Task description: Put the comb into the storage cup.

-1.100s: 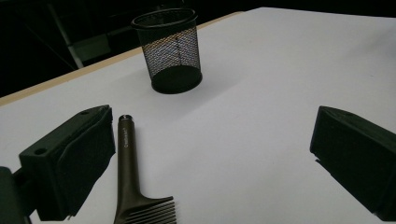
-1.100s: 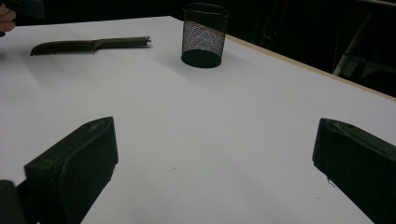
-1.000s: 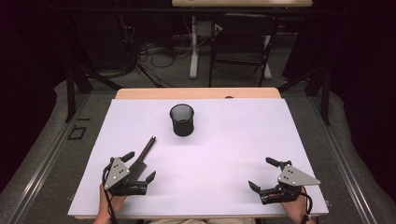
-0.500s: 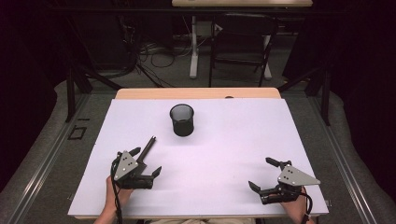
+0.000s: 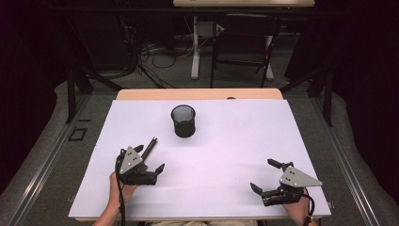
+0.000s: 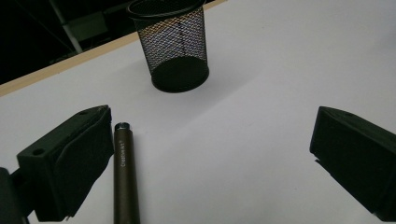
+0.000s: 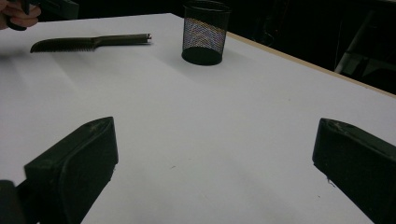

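High view: left gripper (image 5: 149, 159) low, jaws spread beside comb (image 5: 149, 147); right gripper (image 5: 269, 176) gapes, resting.

White-topped table (image 5: 244, 141), wooden strip showing along the far edge. A black mesh cup (image 5: 183, 120) stands upright toward the back. A dark comb (image 7: 88, 43) lies flat at the near left.

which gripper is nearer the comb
Left. The left gripper sits right at the comb, jaws open around its handle. The right gripper rests far across the table.
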A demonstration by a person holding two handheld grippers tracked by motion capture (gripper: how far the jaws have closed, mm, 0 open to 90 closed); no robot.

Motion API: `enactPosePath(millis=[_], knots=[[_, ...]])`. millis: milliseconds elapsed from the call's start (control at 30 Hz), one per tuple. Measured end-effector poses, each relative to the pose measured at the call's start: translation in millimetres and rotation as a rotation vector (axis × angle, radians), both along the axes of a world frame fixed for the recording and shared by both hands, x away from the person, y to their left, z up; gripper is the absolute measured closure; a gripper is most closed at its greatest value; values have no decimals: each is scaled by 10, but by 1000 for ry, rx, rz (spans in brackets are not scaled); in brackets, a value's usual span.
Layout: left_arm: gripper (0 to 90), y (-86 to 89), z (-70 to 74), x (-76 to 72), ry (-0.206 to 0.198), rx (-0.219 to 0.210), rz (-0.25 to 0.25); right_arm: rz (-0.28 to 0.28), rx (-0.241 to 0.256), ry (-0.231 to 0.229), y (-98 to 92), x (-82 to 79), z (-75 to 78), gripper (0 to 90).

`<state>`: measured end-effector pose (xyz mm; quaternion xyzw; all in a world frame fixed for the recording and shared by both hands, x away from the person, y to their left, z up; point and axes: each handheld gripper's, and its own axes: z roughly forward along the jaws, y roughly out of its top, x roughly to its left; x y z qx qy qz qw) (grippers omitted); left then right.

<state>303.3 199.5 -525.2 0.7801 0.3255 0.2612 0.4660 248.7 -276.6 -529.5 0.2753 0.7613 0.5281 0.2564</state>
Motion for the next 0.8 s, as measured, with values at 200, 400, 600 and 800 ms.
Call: enactPosePath(millis=[200,400,600,800], knots=[[0,-12,11,77,5,10,0,0,2,2,7,0,-2,0],[0,-27,32,155,18,17,-4,0,3,2,4,2,-3,0],[0,-56,34,220,27,28,-8,-2,4,4,7,3,-4,0],[0,-73,44,304,41,30,-1,-2,3,4,5,6,-4,0]])
